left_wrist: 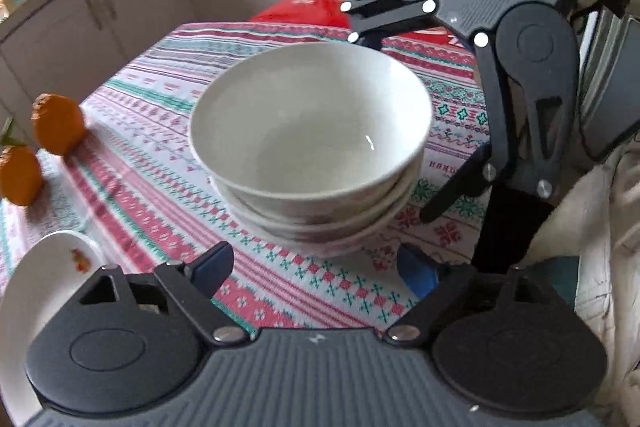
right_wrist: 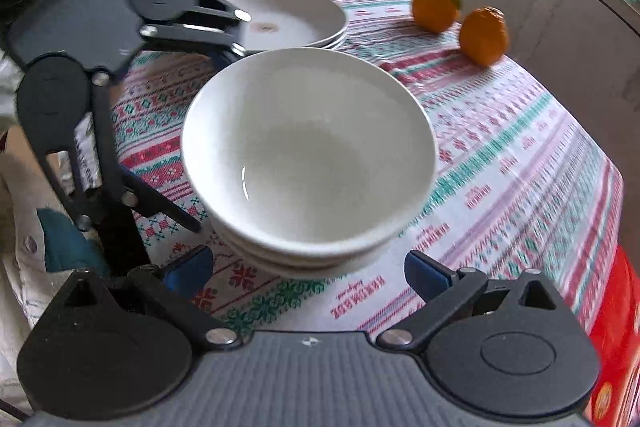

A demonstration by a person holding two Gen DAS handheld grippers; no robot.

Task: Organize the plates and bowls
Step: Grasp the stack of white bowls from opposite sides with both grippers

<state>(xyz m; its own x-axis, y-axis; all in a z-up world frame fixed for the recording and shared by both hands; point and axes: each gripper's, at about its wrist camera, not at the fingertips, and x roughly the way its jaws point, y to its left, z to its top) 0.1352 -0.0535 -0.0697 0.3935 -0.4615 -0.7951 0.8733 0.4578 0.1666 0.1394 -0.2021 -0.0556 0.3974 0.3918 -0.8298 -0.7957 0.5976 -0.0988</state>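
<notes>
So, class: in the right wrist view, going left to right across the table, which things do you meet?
Left gripper → stack of white bowls → two oranges → red box at the table's right edge. The plate stack behind the bowls overlaps them, so it is left out.

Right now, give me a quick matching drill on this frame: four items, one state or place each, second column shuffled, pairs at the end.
Items
1. bowls
2. plates
3. oranges
4. left gripper

States
A. open, nothing held
B. stacked, between both grippers
C. two loose on the cloth, near the table edge
D. stacked, behind the bowls as seen from the right wrist

Pairs: 1-B, 2-D, 3-C, 4-A
</notes>
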